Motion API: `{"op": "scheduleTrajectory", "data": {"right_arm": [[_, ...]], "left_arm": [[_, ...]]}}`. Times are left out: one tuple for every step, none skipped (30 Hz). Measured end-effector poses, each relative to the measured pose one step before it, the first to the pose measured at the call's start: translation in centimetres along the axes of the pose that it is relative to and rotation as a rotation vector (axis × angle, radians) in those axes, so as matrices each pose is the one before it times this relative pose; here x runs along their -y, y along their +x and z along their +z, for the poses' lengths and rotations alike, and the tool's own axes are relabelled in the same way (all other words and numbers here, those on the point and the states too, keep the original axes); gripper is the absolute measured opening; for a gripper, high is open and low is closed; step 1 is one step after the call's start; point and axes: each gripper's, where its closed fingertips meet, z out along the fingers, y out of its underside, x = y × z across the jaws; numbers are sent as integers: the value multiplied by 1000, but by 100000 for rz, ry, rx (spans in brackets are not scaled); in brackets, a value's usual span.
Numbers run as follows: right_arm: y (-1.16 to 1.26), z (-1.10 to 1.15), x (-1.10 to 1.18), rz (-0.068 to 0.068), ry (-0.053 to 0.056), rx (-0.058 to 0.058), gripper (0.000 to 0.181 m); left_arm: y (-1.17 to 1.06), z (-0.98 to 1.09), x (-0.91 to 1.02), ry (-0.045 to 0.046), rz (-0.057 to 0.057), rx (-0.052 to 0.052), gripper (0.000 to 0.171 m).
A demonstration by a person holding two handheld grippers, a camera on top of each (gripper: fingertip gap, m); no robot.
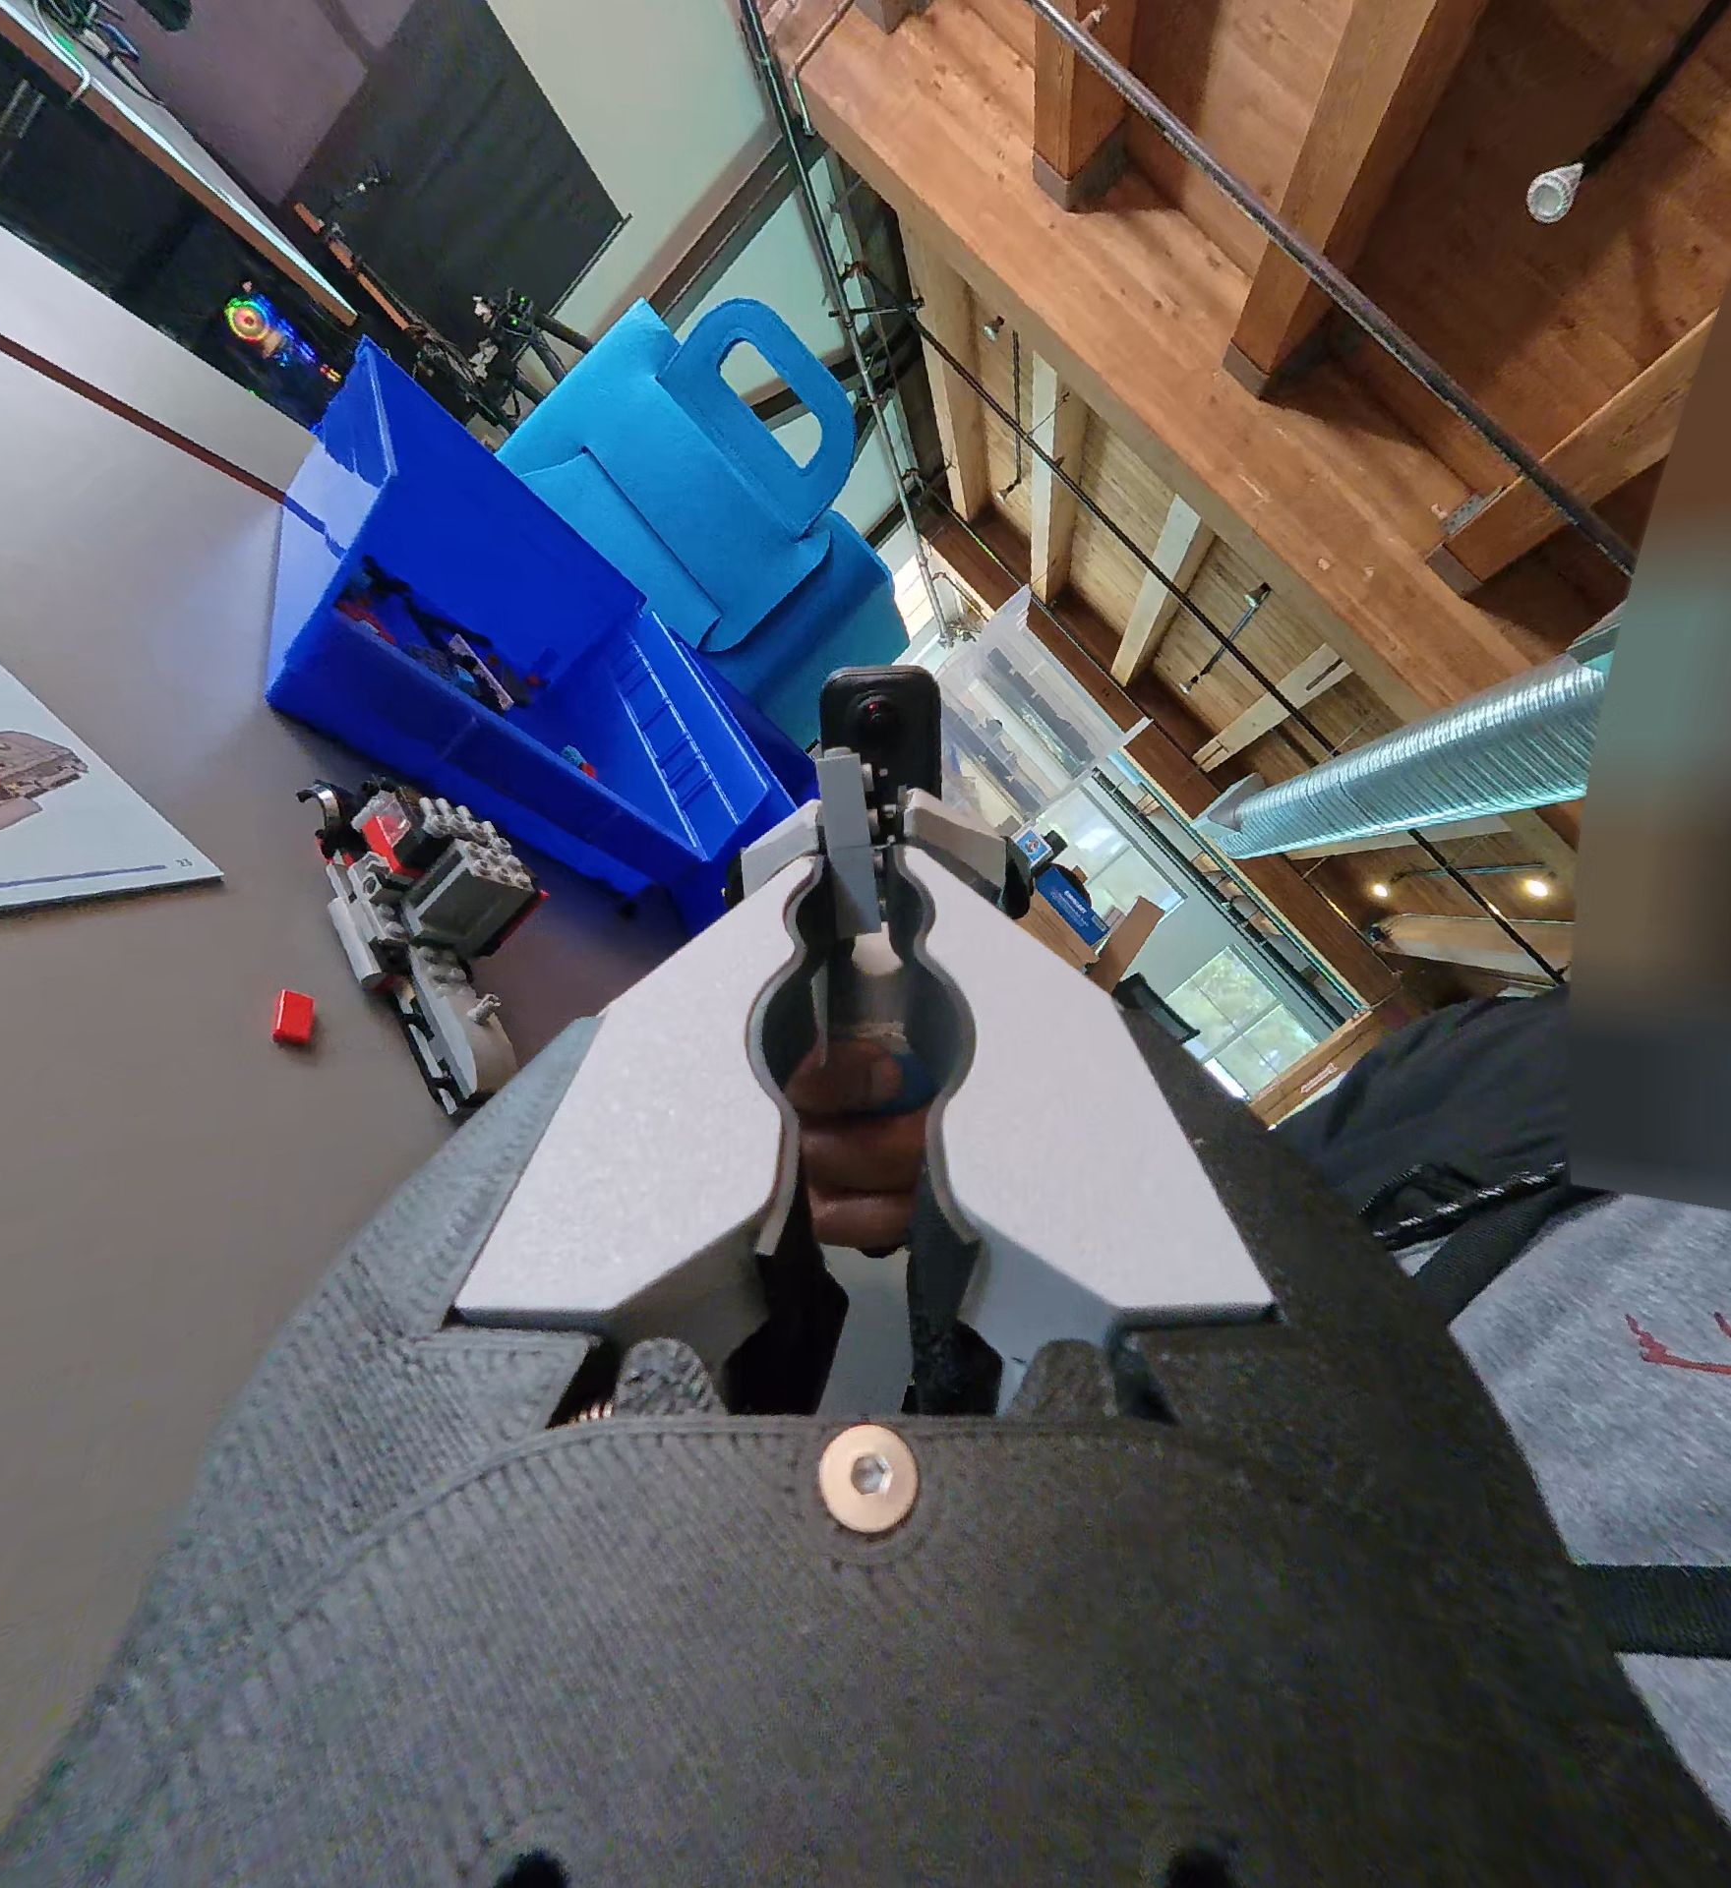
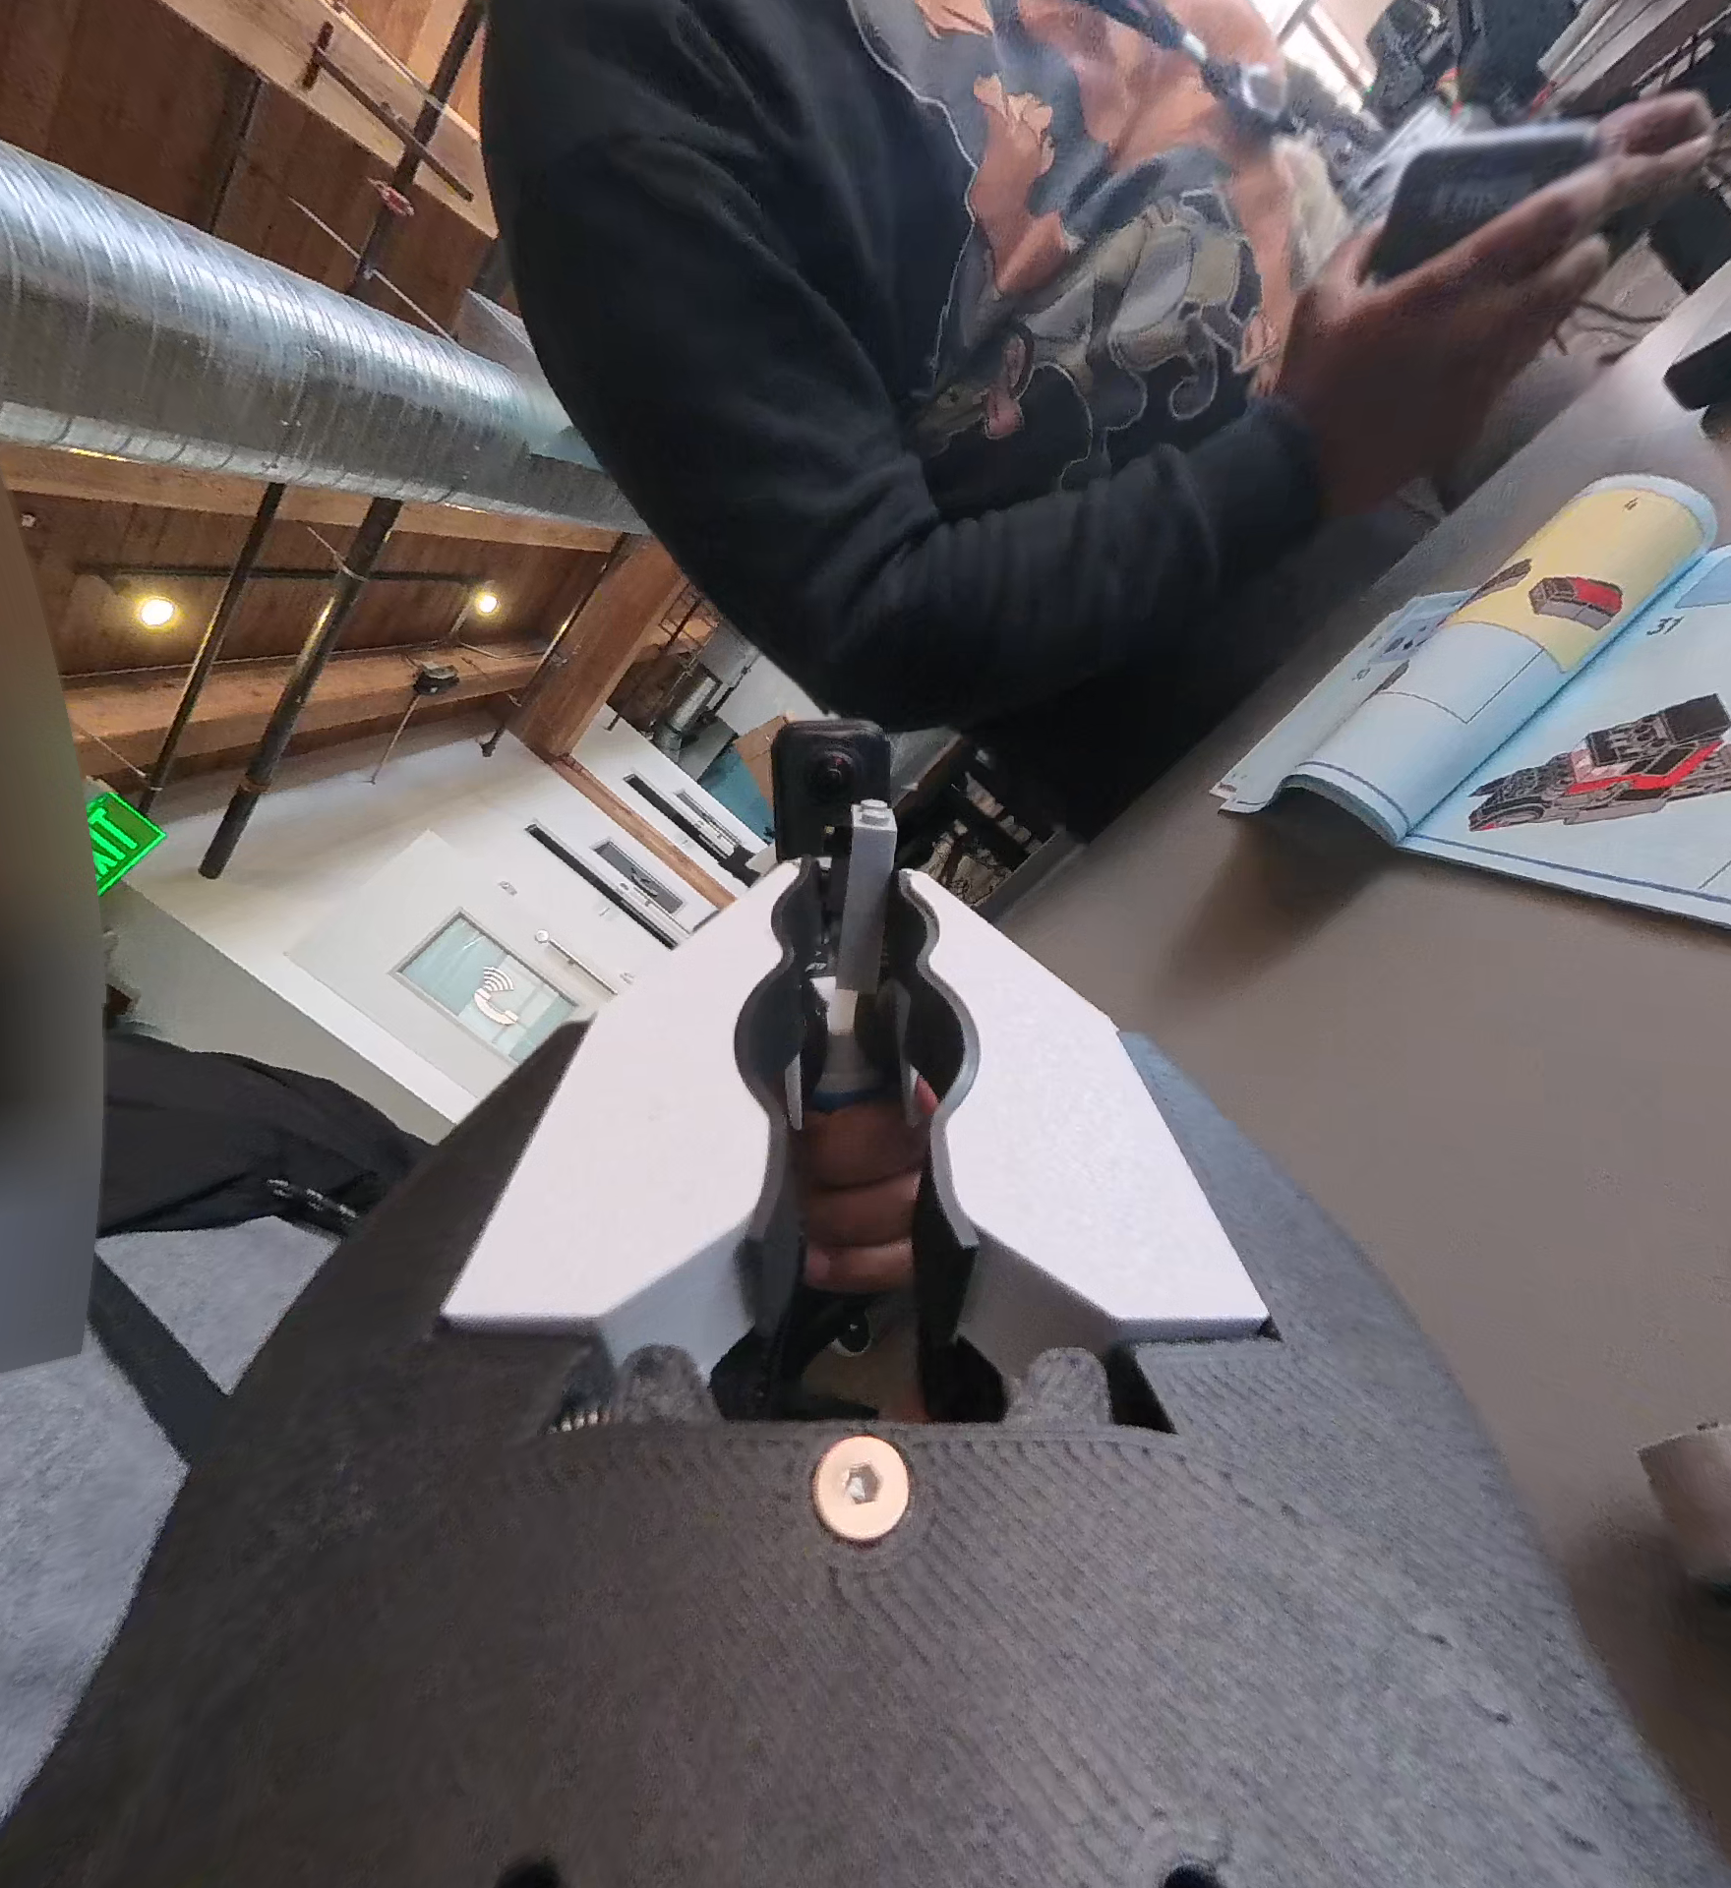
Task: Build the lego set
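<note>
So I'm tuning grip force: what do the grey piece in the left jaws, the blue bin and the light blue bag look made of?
Grey Lego piece: hard moulded plastic by the look, matte-smooth, with crisp edges. Blue bin: apparently rigid glossy plastic, its walls showing sheen and reflections. Light blue bag: probably felt or foam sheet, matte and fuzzy, with a cut-out handle and soft folds.

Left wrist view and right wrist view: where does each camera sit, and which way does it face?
Left wrist view: sits on the left hand-held gripper, tilted up over the table; shows the grey lego piece, blue bin, partial model, and the holder's fingers.
Right wrist view: sits on the right hand-held gripper, facing a bystander and the instruction booklet.
Shared: both grippers meet on the grey piece; each sees the other's camera.
</note>
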Motion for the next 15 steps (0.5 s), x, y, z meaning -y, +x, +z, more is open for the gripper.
{"op": "scheduleTrajectory", "data": {"right_arm": [[105,0,2,238,-8,-80,12],[37,-16,12,512,315,165,13],[3,-49,37,1273,532,464,13],[-32,-89,59,1086,730,554,14],[-84,-131,215,700,1432,767,21],[-50,-127,246,812,1215,541,26],[-62,-122,283,622,1178,576,26],[-59,-53,153,35,268,482,25],[-7,17,-34,-456,-917,-31,24],[52,39,-61,-615,-782,-500,20],[12,33,-48,-348,-469,-212,14],[-3,22,-3,2,-113,70,12],[2,1,3,118,-5,136,12],[7,-1,3,-156,203,128,12],[-13,-1,-9,-58,222,235,12]], "left_arm": [[-102,4,3,70,-384,177,10],[-54,26,5,172,-473,-79,10],[-11,36,-21,0,-482,-112,10],[-8,47,-48,-107,15,45,10],[-11,16,20,216,51,121,10],[40,-1,-2,-15,-95,-242,10],[43,16,-26,-148,91,-184,10],[29,30,-53,-353,345,17,10],[26,39,-61,-450,445,15,10],[50,55,-55,-450,393,-99,10],[55,39,-32,-262,342,-118,10],[20,33,16,1,216,75,10],[6,1,14,42,42,80,10],[14,11,16,32,-94,-46,10],[26,0,-13,-16,63,-150,10]]}}
